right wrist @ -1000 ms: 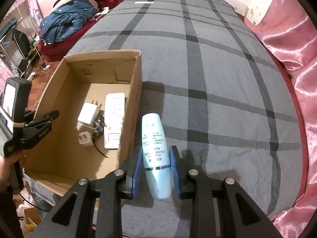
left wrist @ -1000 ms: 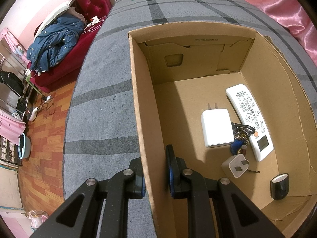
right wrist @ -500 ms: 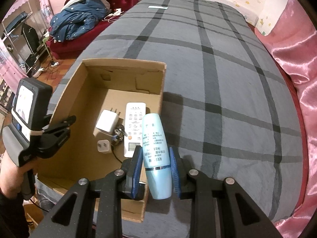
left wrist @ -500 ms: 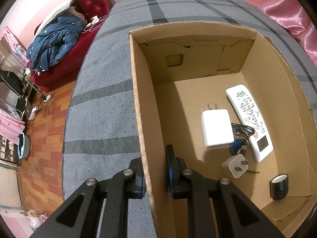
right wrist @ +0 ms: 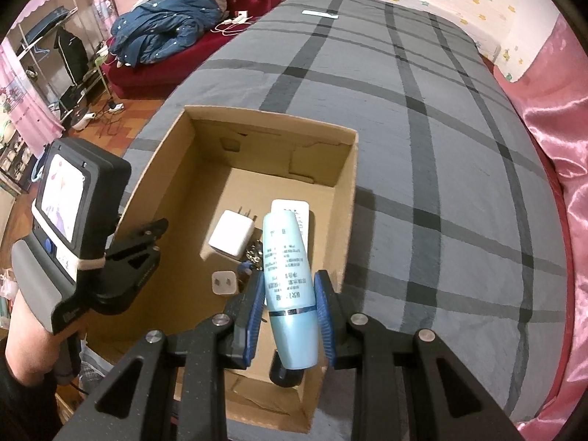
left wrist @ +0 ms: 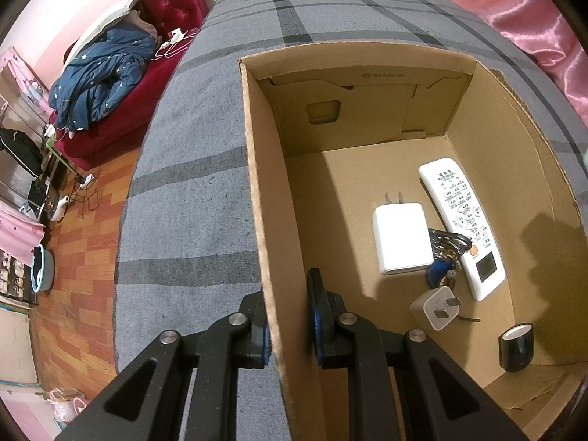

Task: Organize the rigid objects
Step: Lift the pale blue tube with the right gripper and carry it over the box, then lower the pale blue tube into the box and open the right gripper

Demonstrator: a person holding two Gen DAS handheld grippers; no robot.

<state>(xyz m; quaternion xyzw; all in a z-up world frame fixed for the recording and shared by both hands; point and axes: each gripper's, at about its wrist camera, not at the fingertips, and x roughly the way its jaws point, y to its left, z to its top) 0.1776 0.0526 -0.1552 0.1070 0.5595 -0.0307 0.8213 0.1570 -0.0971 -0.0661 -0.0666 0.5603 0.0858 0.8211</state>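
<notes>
Cardboard box (right wrist: pixel 341 205) on the grey plaid bed (right wrist: pixel 441 147): right gripper (right wrist: pixel 289 310) fingers clamp a pale blue plastic bottle (right wrist: pixel 288 275) above its three o'clock side; left gripper (left wrist: pixel 290 325) fingers pinch its nine o'clock wall

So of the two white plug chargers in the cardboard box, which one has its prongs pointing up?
The smaller off-white plug charger nearest the short black cylinder: its prongs face up. The larger white plug charger lies flat, prongs toward the far wall.
</notes>
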